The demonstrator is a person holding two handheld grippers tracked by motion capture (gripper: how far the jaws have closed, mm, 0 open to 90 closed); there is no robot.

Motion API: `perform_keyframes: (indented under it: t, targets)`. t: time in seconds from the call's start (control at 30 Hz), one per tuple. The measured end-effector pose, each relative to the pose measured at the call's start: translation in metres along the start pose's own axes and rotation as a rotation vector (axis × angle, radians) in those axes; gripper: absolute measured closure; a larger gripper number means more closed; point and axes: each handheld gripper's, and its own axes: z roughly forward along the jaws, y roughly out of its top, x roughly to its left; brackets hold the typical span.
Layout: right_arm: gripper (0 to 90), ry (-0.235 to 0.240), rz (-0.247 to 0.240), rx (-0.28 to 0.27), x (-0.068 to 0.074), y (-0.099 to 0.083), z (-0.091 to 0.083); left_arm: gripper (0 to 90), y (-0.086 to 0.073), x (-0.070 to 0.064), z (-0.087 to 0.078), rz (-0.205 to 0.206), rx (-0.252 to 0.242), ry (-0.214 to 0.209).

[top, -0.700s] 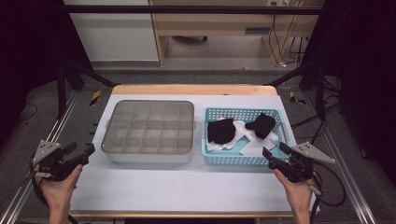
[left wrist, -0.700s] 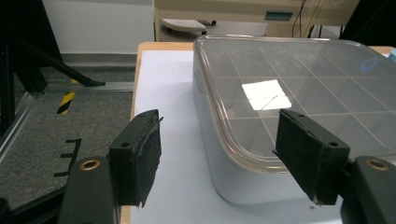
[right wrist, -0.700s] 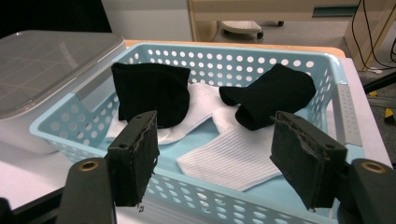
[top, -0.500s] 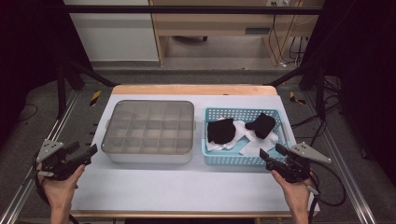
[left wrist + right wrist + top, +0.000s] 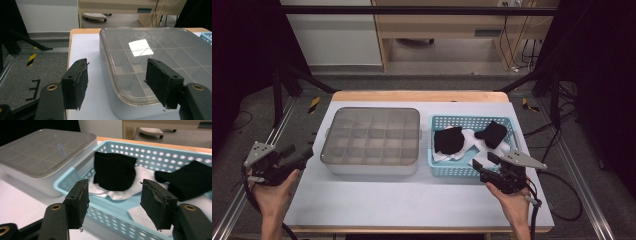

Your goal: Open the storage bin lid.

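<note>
Right gripper (image 5: 482, 166) was released, jaws spread wide with nothing between them, held at the near rim of the blue basket (image 5: 452, 171). In the right gripper view its black foam-faced pads (image 5: 80, 201) framed the basket's near wall from just outside.

Basket contents: a folded black cloth (image 5: 113, 170) at the left, lying on a white cloth (image 5: 117, 192); a second black cloth (image 5: 190, 178) at the right; a flat white square piece (image 5: 140, 216) toward the near right corner. The basket was light blue plastic, rectangular, its walls perforated with rows of round holes.

Left gripper (image 5: 298, 153) was also released, jaws wide apart and empty, held near the left end of the lidded box (image 5: 371, 140) but apart from it. Box: grey, rectangular with rounded corners, translucent lid on, interior split by a grid of dividers. No contents could be made out through the lid.

The left gripper view showed a bright square reflection (image 5: 140, 47) on the glossy lid and the box's rounded near corner between the jaws. The high view showed the layout: box at left, basket just beside it at right, both on a white mat (image 5: 402, 200) over a wooden table (image 5: 417, 95), a hand (image 5: 272, 192) under each gripper.
</note>
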Motion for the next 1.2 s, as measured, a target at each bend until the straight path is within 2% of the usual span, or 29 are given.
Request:
perform_keyframes:
  t: [0.17, 0.47, 0.6, 0.77, 1.07, 1.2]
  targets:
    - [40.6, 0.031, -0.015, 0.008, 0.014, 0.01, 0.012, 34.6, 0.005, 0.001, 0.008, 0.018, 0.009, 0.009]
    - [44.1, 0.084, -0.025, 0.023, 0.039, 0.027, 0.038, 36.7, 0.007, 0.003, 0.023, 0.018, 0.033, 0.012]
    - [44.6, 0.097, -0.024, 0.028, 0.049, 0.035, 0.049, 37.7, 0.008, 0.005, 0.027, 0.004, 0.031, 0.009]
    - [44.4, 0.111, -0.029, 0.031, 0.059, 0.043, 0.063, 37.9, 0.011, 0.005, 0.036, 0.016, 0.041, 0.017]
    - [41.2, 0.114, -0.035, 0.025, 0.073, 0.056, 0.083, 38.1, 0.014, 0.008, 0.047, 0.015, 0.056, 0.025]
    - [41.1, 0.126, -0.028, 0.033, 0.082, 0.064, 0.098, 38.1, 0.015, 0.012, 0.056, 0.008, 0.07, 0.035]
